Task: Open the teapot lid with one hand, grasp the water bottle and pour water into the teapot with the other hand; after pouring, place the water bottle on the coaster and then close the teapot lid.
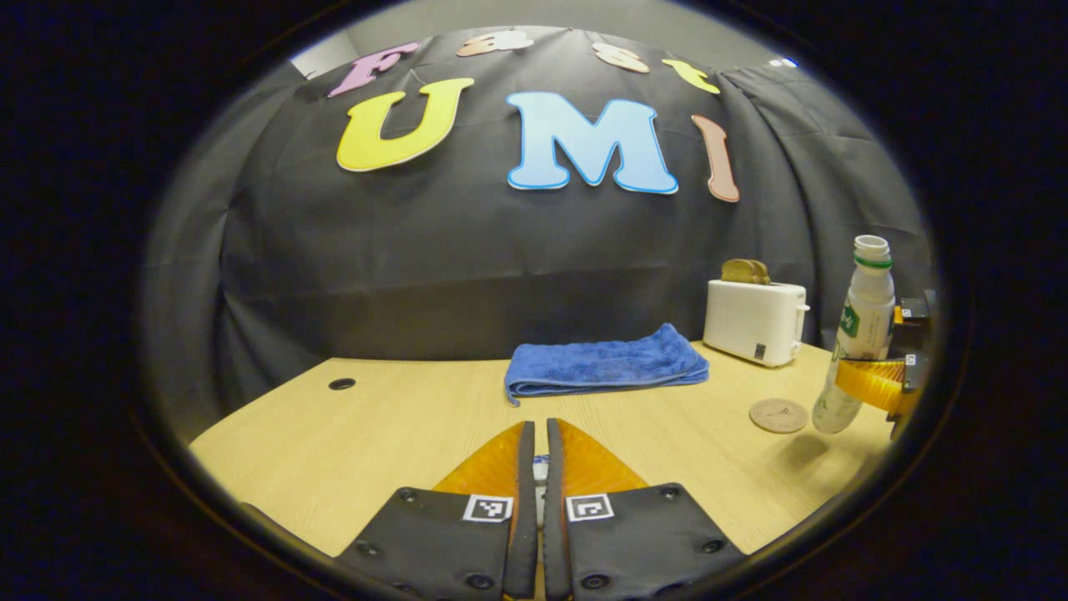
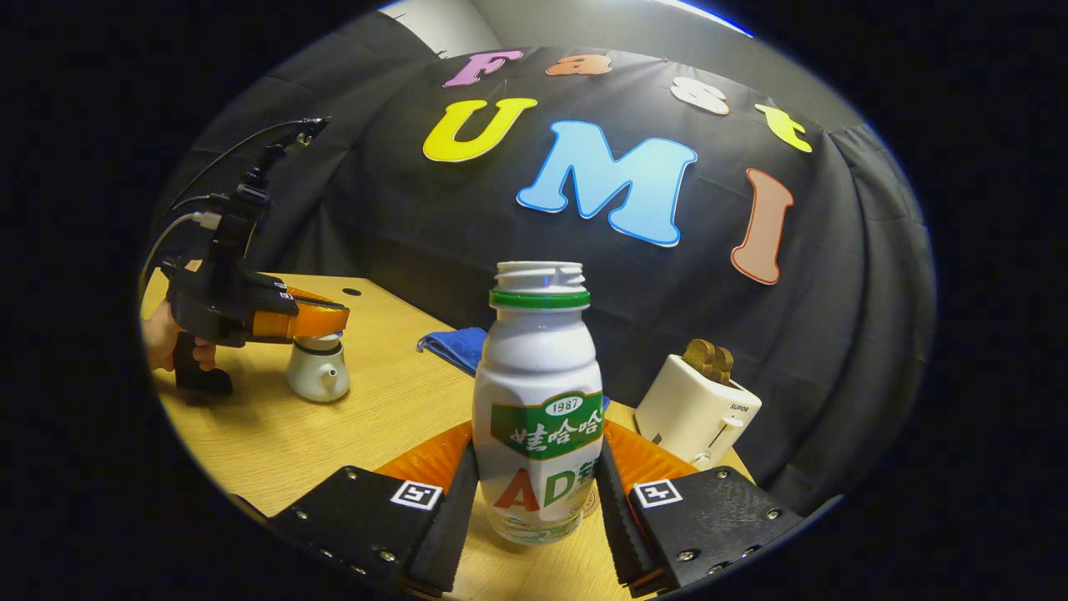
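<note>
Right gripper view: the water bottle (image 2: 538,409) is seen clamped upright between the fingers of the right gripper (image 2: 538,501), its capless mouth uppermost and its long axis vertical; its base is judged to hang just above the table (image 2: 275,434); the coaster (image 1: 778,415) is seen just beside the bottle's base in the left gripper view, with the toaster (image 2: 697,409) close behind and the blue towel (image 1: 605,363) farther along. The teapot (image 2: 317,367) is seen well to the left, under the left gripper (image 1: 536,467), whose fingers are drawn nearly together on something small, judged to be the lid knob; whether the lid is lifted cannot be told; open tabletop is left between bottle and teapot.
</note>
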